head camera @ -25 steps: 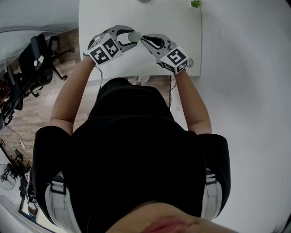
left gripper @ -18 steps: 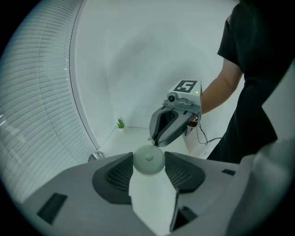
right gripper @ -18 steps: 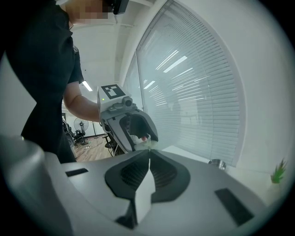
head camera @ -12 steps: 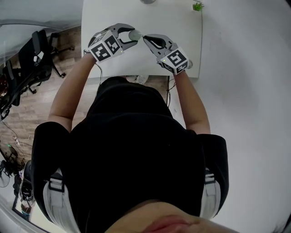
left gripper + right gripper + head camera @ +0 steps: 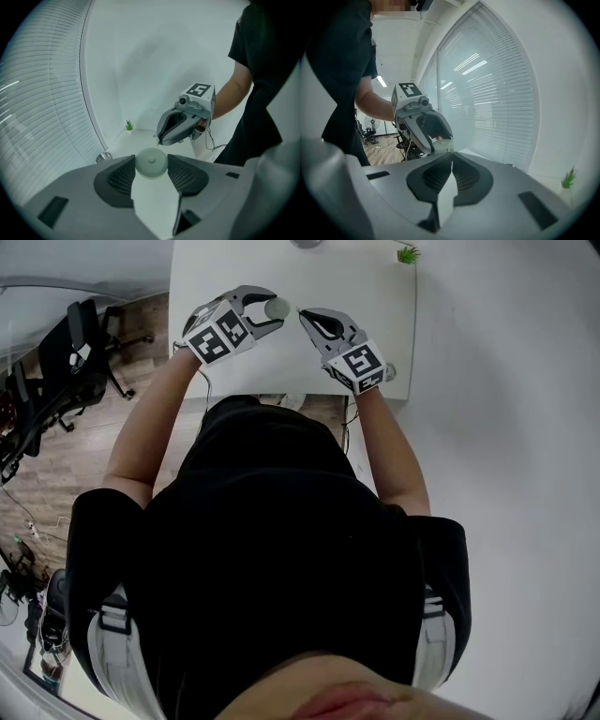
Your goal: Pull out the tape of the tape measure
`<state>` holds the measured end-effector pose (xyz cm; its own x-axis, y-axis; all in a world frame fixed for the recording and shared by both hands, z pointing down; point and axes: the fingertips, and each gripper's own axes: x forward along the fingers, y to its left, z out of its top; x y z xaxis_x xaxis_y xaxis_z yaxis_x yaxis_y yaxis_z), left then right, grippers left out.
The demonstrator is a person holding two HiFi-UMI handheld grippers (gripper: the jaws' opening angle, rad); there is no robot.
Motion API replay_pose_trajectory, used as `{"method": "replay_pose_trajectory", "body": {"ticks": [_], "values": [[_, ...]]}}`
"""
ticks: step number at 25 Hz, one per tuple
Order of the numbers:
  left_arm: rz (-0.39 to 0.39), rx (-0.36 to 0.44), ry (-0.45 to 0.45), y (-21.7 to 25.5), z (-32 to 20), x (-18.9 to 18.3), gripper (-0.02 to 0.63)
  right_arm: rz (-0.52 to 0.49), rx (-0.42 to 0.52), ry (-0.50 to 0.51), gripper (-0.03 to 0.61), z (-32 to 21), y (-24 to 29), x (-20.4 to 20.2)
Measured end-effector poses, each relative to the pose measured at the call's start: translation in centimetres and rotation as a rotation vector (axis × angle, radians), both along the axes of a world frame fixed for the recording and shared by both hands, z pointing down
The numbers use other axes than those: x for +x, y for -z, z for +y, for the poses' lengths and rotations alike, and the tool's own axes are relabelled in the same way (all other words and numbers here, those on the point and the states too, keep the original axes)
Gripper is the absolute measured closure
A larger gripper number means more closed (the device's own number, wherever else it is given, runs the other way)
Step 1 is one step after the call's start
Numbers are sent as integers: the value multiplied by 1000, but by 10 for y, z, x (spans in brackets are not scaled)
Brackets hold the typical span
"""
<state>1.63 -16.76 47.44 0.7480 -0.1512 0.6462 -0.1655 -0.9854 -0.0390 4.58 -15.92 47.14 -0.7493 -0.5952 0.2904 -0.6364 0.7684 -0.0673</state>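
Observation:
A small round pale-green tape measure [image 5: 277, 308] is held above the white table [image 5: 375, 296] by my left gripper [image 5: 267, 313], whose jaws press on it from both sides. In the left gripper view its case [image 5: 151, 163] sits between the two pads. My right gripper [image 5: 302, 316] faces it from the right, shut, with its tips against the case's side where the tape's end tab comes out. The tab itself is tiny and mostly hidden by the tips. In the right gripper view the closed tips [image 5: 451, 161] point at the case [image 5: 443, 146] in the left gripper [image 5: 423, 126].
A small green plant [image 5: 406, 252] stands at the table's far right corner, and a round metal object [image 5: 302, 243] sits at the far edge. Office chairs [image 5: 56, 362] stand on the wooden floor to the left. Window blinds [image 5: 56, 93] run behind the table.
Both grippers have drifted slightly up and right together. The right gripper's jaws have closed at the side of the tape measure. The left grip is unchanged.

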Motion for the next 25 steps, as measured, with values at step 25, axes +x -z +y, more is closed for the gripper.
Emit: {"method": "replay_pose_trajectory", "body": {"ticks": [25], "values": [[14, -16, 112, -4, -20, -5, 388, 18, -19, -175, 571, -11, -11, 56]]}}
